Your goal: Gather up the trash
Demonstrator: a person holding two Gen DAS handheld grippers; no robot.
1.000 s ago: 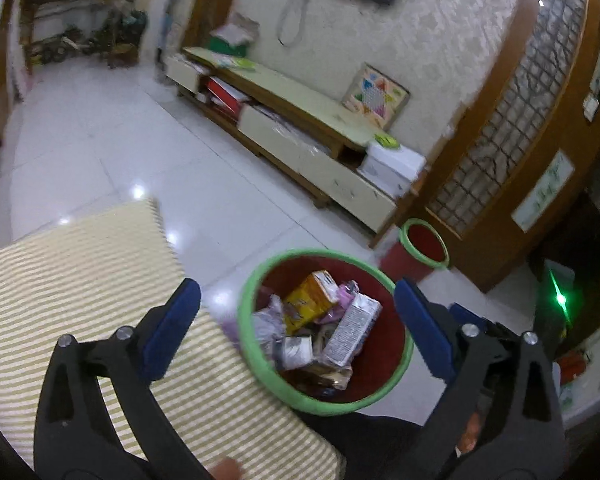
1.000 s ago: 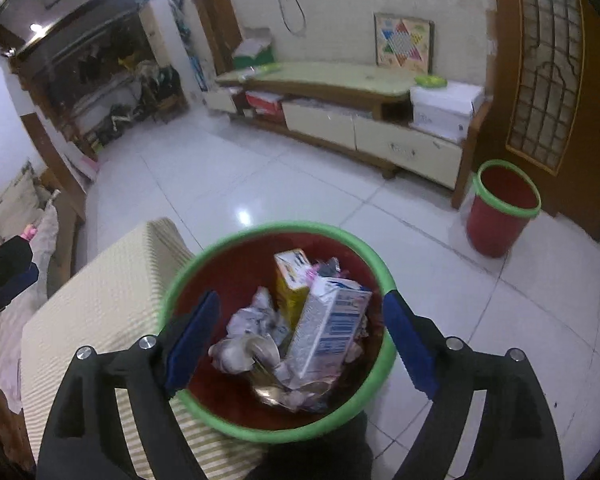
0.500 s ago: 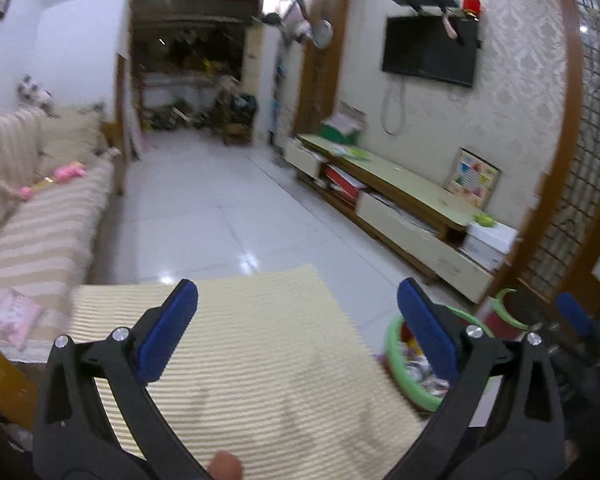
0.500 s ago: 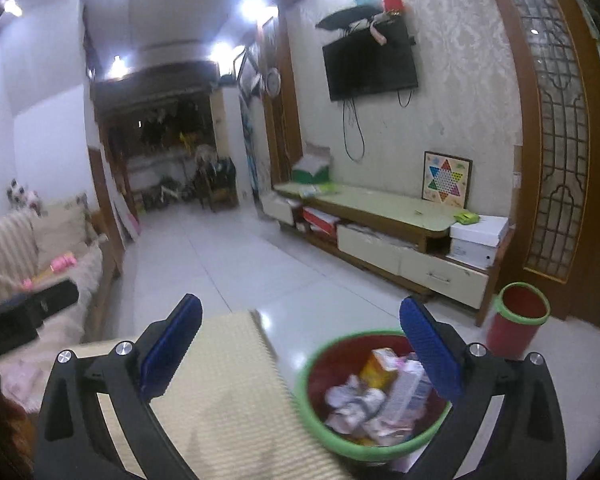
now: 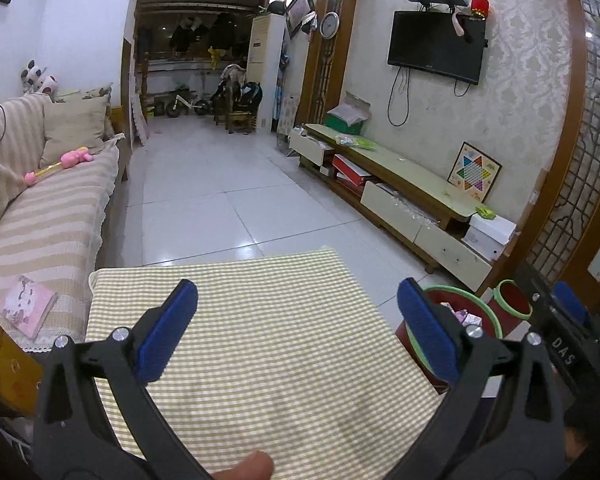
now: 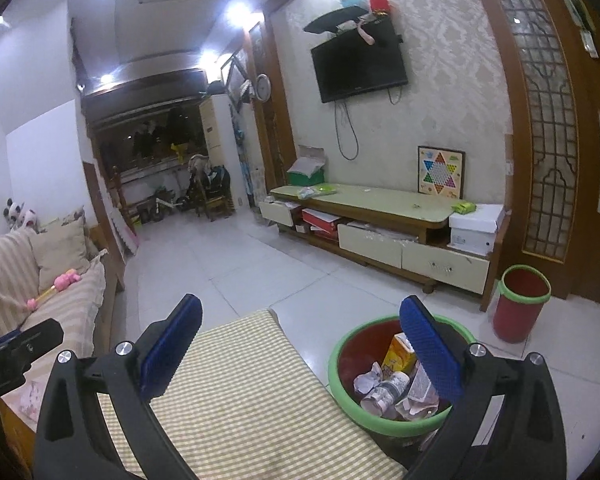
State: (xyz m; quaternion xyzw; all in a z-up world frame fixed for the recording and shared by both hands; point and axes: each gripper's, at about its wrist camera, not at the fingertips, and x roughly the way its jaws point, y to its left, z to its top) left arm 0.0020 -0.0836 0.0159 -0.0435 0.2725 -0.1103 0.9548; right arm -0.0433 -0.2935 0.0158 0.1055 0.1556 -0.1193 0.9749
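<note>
A checked cloth covered the table straight ahead of the tool. Off to its left ran a striped sofa, with a pink toy lying on the seat and a pink booklet nearer. To the tool's right a long low TV cabinet stood against the wall, a star-patterned game board leaning on it beneath a wall-mounted television.
</note>
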